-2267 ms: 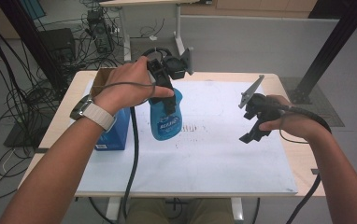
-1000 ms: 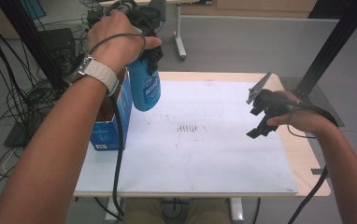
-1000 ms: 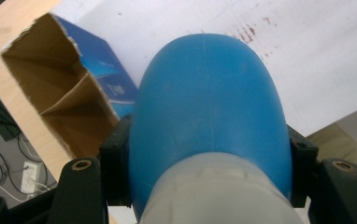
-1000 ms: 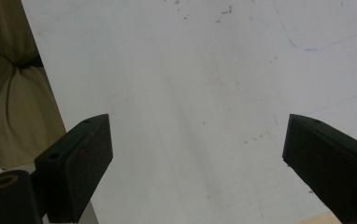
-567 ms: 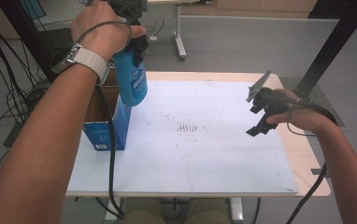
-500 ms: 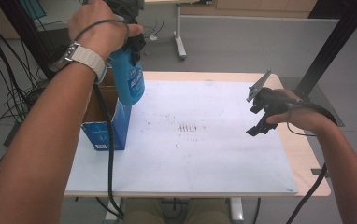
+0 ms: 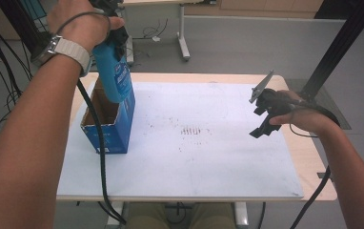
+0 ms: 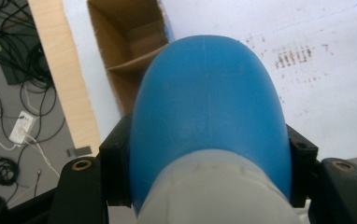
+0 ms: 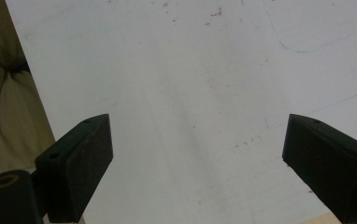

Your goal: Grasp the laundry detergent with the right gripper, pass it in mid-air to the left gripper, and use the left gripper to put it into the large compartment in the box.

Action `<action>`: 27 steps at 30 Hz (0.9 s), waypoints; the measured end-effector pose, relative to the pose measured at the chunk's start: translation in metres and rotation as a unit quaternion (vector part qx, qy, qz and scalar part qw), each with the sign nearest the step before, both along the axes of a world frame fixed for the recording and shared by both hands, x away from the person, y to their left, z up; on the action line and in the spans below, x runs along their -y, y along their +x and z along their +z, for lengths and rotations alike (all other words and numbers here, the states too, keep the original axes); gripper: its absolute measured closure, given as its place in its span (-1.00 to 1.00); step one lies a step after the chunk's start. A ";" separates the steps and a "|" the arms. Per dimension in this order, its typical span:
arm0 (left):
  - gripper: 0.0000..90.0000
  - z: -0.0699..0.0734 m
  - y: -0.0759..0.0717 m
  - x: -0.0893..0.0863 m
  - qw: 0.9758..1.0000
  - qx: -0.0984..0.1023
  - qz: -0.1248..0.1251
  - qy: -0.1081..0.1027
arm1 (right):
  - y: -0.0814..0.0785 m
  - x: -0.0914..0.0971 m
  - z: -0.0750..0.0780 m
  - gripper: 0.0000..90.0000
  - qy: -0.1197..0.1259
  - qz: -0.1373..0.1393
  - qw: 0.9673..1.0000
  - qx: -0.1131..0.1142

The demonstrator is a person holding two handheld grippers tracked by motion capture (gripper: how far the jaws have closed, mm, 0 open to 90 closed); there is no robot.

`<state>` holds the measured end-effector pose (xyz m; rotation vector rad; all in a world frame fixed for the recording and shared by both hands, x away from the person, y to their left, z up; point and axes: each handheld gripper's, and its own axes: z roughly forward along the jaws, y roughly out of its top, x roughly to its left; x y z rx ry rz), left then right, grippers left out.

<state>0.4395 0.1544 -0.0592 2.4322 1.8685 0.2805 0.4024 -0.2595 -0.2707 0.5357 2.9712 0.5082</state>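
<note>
Currently | left gripper [image 8: 204,196] clamps blue bottle [image 7: 113,71] at its waist, above open box [image 7: 106,129] on desk [image 7: 208,191] | right gripper [image 9: 197,163] open, idle | bottle: smooth rigid plastic, likely slippery, moderate weight; best held near neck.

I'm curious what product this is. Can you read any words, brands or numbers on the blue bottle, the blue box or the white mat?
Blue bottle, held in the left gripper: white label print, too blurred to read.
Blue box: no lettering can be made out.
White mat: a patch of small dark marks, not readable as letters or numbers.
Nothing here can be quoted.
</note>
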 end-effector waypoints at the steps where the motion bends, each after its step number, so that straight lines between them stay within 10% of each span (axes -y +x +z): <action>1: -0.16 0.000 0.001 -0.003 1.000 -0.001 0.004 0.001 | 0.001 0.000 -0.001 -0.80 -0.001 -0.001 1.000 -0.001; 27: -0.16 -0.023 0.014 -0.044 0.998 0.000 0.063 -0.008 | 0.010 -0.003 -0.006 -0.80 -0.005 -0.010 1.000 -0.010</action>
